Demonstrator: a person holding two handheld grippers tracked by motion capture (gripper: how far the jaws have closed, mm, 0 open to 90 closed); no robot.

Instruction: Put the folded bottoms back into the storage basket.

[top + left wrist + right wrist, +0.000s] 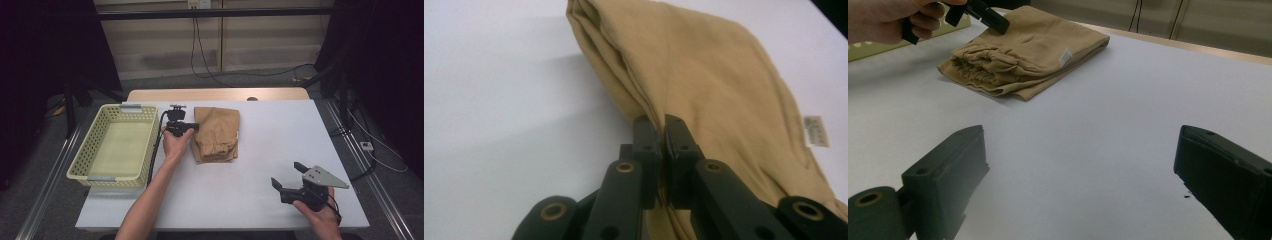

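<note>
Both tongs are mine: left tongs (192,128) pinch the folded tan cloth's (218,131) edge (jaws closed tight), right tongs (286,178) hang wide open, empty, above the tabletop (260,150)

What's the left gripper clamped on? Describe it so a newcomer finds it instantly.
On the white table, just right of the pale green basket, lies a folded tan garment. The left gripper is shut on its folded edge. It is the only cloth there, with a small white tag at one side.
</note>
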